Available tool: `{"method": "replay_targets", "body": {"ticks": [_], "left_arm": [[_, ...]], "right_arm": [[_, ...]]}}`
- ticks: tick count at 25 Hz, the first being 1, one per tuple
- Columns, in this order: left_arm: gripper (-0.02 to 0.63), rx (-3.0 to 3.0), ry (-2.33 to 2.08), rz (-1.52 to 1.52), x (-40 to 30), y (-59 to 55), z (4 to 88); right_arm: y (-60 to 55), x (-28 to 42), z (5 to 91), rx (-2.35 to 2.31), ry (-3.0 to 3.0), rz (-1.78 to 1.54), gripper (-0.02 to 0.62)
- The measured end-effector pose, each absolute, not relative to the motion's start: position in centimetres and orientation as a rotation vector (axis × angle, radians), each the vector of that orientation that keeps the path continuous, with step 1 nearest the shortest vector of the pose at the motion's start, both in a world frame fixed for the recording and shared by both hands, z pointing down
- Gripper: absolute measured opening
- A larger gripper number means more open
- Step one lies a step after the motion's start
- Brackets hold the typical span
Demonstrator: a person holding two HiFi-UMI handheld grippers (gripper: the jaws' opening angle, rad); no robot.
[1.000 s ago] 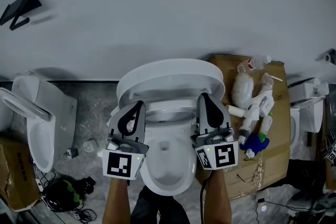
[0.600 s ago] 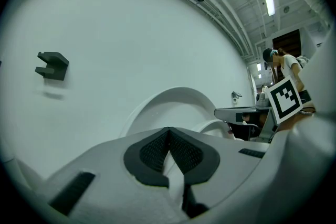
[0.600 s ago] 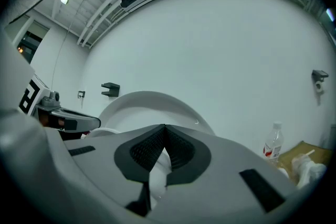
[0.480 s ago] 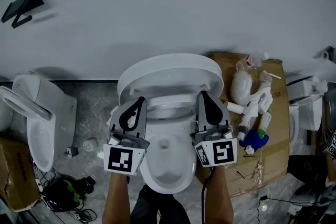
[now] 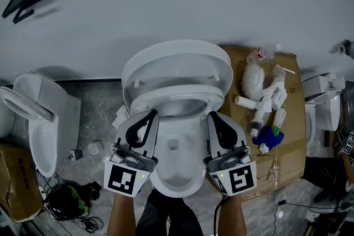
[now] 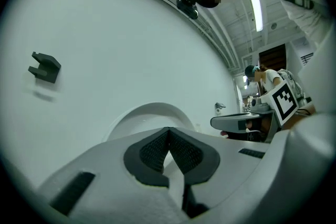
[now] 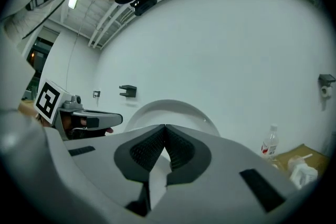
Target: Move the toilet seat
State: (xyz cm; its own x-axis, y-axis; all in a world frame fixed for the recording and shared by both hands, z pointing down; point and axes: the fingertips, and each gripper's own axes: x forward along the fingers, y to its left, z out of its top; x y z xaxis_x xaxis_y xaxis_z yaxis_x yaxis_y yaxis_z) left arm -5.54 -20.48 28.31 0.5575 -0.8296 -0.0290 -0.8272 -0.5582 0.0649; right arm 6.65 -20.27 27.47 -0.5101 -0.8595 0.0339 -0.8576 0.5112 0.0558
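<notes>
1. Head view: the white toilet seat (image 5: pixel 182 94) stands tipped up over the bowl (image 5: pixel 174 174), in front of its raised lid (image 5: pixel 177 63). Its long axis rises from the hinge toward the wall (image 5: pixel 177 3), and the open ring faces the person. The left gripper (image 5: pixel 151 114) and right gripper (image 5: pixel 213 116) sit near its lower rim, one at each side.
2. Left gripper view: the left gripper (image 6: pixel 168 131) is clenched on nothing. Beyond its tips, seat and lid read as one smooth white arch (image 6: pixel 140 113).
3. Right gripper view: the right gripper (image 7: pixel 165 128) is likewise clamped empty, with the same arch (image 7: pixel 181 108) upright behind it.
</notes>
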Motion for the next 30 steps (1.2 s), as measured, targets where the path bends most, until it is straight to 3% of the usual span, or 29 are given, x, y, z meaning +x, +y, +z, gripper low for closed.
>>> {"method": "replay_targets", "body": {"ticks": [14, 30], "left_arm": [[0.009, 2.844, -1.198, 0.012, -1.7, -10.7, 32.0], [0.009, 2.855, -1.164, 0.059, -0.6, -6.7, 33.1]], "right_arm": [[-9.8, 7.4, 31.0, 1.44, -2.694, 0.025, 0.011], [-6.3, 8.2, 31.9, 1.434, -2.671, 0.052, 0.011]]}}
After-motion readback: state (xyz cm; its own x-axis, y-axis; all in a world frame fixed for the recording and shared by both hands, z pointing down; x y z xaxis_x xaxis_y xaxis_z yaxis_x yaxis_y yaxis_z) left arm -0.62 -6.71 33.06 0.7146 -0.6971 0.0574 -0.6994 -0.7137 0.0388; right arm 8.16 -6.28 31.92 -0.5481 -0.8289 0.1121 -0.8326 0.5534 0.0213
